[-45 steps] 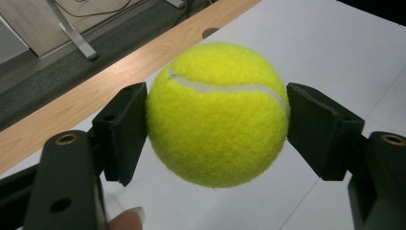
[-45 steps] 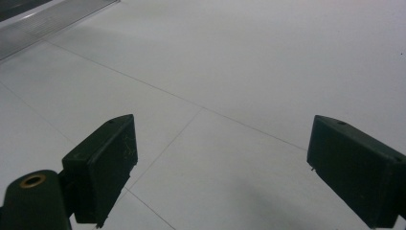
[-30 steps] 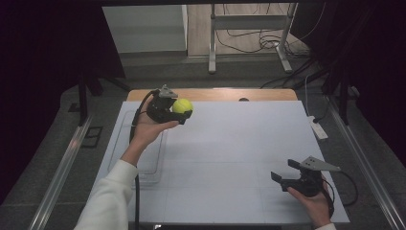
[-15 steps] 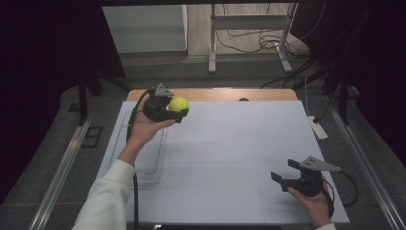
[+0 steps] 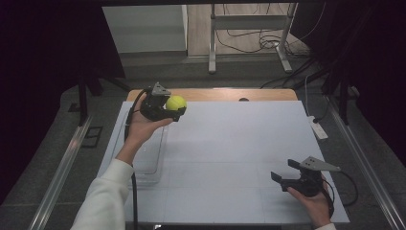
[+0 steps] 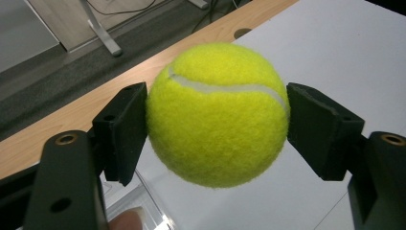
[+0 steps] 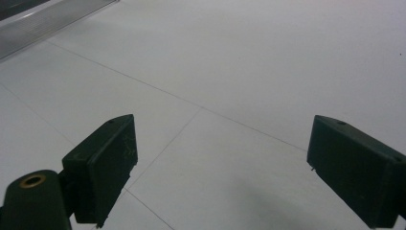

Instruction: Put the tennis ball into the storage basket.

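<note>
In the upper left of the high view, the left gripper is pinching a tennis ball and has been carrying it slightly up-frame, clear of the clear plastic tray (likely moving it elsewhere). At lower right, the right gripper is idling, jaws spread.

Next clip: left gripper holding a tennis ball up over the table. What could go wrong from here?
1. The left gripper pinches the tennis ball only at its two sides, with nothing beneath; a slip would probably drop it.
2. It is held near the table's far wooden edge, so a dropped ball might roll off.
3. A clear tray lies below the left forearm; lowering the arm could knock it.
</note>
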A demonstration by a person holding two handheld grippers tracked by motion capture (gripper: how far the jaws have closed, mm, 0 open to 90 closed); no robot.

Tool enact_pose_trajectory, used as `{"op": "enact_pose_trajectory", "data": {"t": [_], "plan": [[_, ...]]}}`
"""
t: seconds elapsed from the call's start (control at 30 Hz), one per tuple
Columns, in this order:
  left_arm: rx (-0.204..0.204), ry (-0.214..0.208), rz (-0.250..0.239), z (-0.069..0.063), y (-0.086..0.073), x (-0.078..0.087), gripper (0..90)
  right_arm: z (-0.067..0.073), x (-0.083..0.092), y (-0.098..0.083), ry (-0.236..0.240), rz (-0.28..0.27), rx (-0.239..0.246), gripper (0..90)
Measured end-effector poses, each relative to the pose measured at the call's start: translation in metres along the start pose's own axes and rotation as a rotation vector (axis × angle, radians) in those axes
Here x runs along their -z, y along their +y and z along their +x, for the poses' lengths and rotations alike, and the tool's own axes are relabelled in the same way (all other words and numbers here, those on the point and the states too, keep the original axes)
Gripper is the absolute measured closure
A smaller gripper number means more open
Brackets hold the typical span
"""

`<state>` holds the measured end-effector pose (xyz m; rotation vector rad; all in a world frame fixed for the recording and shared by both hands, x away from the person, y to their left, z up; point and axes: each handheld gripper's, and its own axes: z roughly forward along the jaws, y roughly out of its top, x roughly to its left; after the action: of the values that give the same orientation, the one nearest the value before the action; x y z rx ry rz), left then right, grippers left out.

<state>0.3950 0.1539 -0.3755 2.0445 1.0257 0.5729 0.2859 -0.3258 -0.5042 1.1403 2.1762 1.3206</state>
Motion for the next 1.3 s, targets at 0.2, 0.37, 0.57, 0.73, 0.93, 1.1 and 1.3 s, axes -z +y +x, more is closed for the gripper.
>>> {"op": "enact_pose_trajectory", "data": {"t": [0.2,0.37,0.57,0.73,0.93,1.1,1.3], "plan": [[0.005,0.009,-0.004,0.003,0.000,0.002,27.0,0.000,0.000,0.000,-0.001,0.000,0.000,10.2],[0.004,0.023,-0.004,0.006,0.000,0.005,27.0,0.000,0.000,0.000,-0.001,0.000,0.000,10.2],[0.017,0.036,-0.009,0.011,-0.001,0.008,27.0,0.000,0.000,0.000,-0.001,0.000,0.000,10.2],[0.024,0.050,-0.013,0.015,-0.001,0.011,27.0,0.000,0.000,0.000,-0.001,0.000,0.001,10.2],[0.033,0.063,-0.015,0.020,-0.002,0.013,27.0,0.000,-0.001,0.000,-0.002,0.000,-0.001,10.2],[0.039,0.073,-0.016,0.023,-0.004,0.014,27.0,0.000,0.000,0.000,-0.003,-0.001,-0.002,10.2],[0.043,0.081,-0.018,0.025,-0.004,0.015,27.0,0.000,0.000,0.000,-0.002,0.000,-0.001,10.2]]}}
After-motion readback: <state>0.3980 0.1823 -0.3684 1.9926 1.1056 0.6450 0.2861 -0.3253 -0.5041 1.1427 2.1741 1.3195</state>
